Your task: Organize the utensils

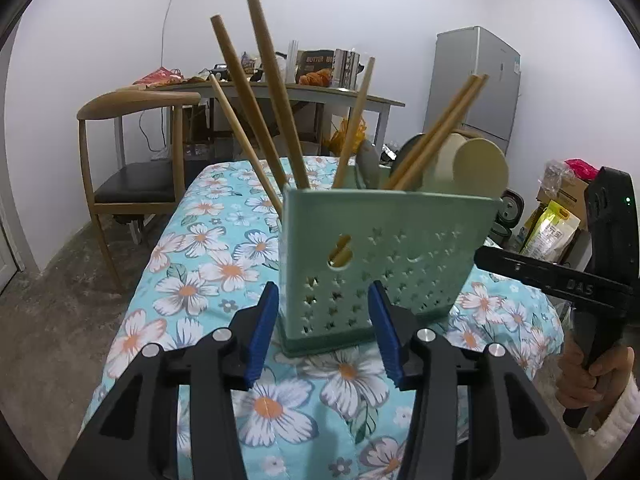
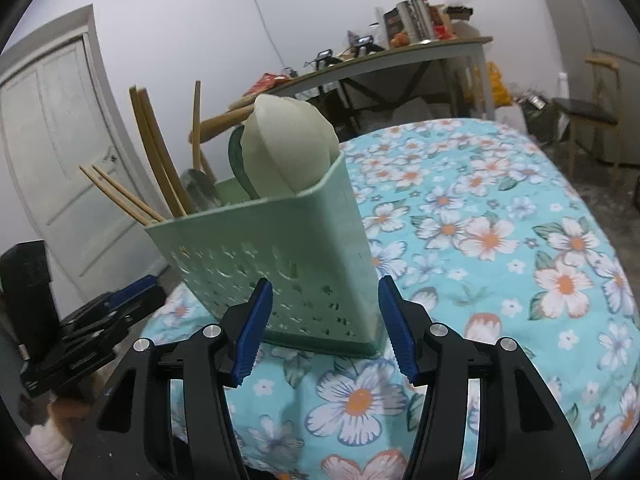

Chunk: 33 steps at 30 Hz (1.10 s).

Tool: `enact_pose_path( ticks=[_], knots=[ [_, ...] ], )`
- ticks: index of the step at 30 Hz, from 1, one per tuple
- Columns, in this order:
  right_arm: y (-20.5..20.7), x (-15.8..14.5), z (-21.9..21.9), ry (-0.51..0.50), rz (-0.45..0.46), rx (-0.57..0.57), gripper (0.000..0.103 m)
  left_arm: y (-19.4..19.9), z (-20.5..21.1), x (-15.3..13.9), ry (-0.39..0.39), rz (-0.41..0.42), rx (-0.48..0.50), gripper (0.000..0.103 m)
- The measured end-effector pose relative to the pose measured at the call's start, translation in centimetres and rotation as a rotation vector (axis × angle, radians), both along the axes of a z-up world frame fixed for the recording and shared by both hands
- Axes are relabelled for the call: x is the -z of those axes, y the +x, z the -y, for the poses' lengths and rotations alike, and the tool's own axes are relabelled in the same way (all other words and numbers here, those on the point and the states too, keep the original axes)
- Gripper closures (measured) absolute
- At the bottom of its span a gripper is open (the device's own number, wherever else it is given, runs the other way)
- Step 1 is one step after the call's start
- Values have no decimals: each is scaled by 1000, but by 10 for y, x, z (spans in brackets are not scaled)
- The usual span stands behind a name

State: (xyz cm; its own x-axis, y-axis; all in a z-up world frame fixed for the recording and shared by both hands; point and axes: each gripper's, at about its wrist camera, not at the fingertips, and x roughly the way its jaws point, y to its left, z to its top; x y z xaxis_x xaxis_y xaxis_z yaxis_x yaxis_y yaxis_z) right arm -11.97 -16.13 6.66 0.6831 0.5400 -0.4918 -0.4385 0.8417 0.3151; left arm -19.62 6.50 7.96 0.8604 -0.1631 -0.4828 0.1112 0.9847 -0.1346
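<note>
1. Near the front edge of the floral-covered table (image 1: 192,240), the green perforated utensil holder (image 1: 384,256) stands upright, holding chopsticks (image 1: 272,92) and pale spoons (image 2: 284,148).
2. Left gripper (image 1: 324,332) and right gripper (image 2: 326,326) hover just before it, jaws parted, holding nothing.
3. Sorting looks finished; the next move likely calls for backing both grippers away.

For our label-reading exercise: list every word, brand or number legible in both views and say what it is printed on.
"BUTTER": brown box on the far grey table.
"DAS": black arm of the right gripper.
Yellow bag: print too blurred to read.
Silver fridge sticker: too small.
Right wrist view: nothing legible.
</note>
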Motion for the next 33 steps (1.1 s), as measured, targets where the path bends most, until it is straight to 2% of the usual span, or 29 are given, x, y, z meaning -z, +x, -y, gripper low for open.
enact_pose_path(
  ticks=[4,5,8,10,15,17,19,21,25,29,32,33],
  knots=[
    [-23,7,4,26,101,123,41,-10,5,6,-11,51,-27,43],
    [-26,9,4,21,121,159,41,-11,5,8,-32,69,-46,42],
    [-38,18,7,33,183,275,31,-13,8,12,-87,122,-97,32],
    [-41,21,5,27,206,283,30,-14,11,15,-81,155,-108,27],
    [-47,27,-14,-122,308,287,25,-11,25,27,39,181,-105,19],
    [-48,32,-17,-130,315,287,23,-11,30,31,110,172,-140,18],
    [-50,36,-18,-152,319,304,20,-14,34,32,148,180,-141,14],
    [-53,34,-20,-158,336,311,19,-17,34,34,154,189,-128,10],
    [-60,32,-27,-198,389,297,15,-13,30,46,166,179,-134,9],
    [-59,30,-31,-243,414,314,11,-3,24,51,125,148,-131,8],
    [-59,33,-34,-335,457,365,9,2,21,56,116,147,-118,6],
    [-58,33,-33,-338,453,363,8,2,21,57,121,154,-117,6]
  ],
)
